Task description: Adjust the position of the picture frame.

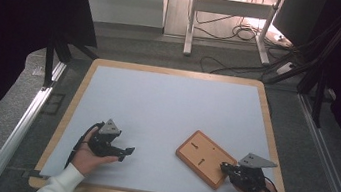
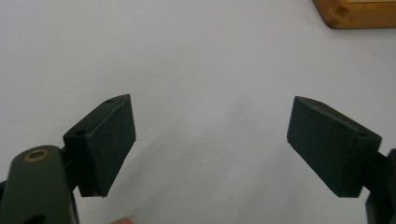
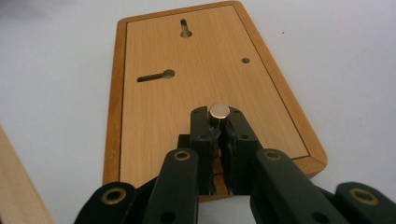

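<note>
A wooden board lies back side up on the white table, with two keyhole slots cut in it. A small metal pin with a round silvery head stands near the board's close end. My right gripper is shut on the pin's shaft just under the head. From above, my right gripper rests at the board's near right corner. My left gripper sits on the table to the left of the board, held in a hand. Its jaws stand wide open over bare table, with nothing between the pads.
The white table top has a wooden rim. A corner of the board shows at the top right of the left gripper view. Desk legs and cables lie on the floor beyond the table's far edge.
</note>
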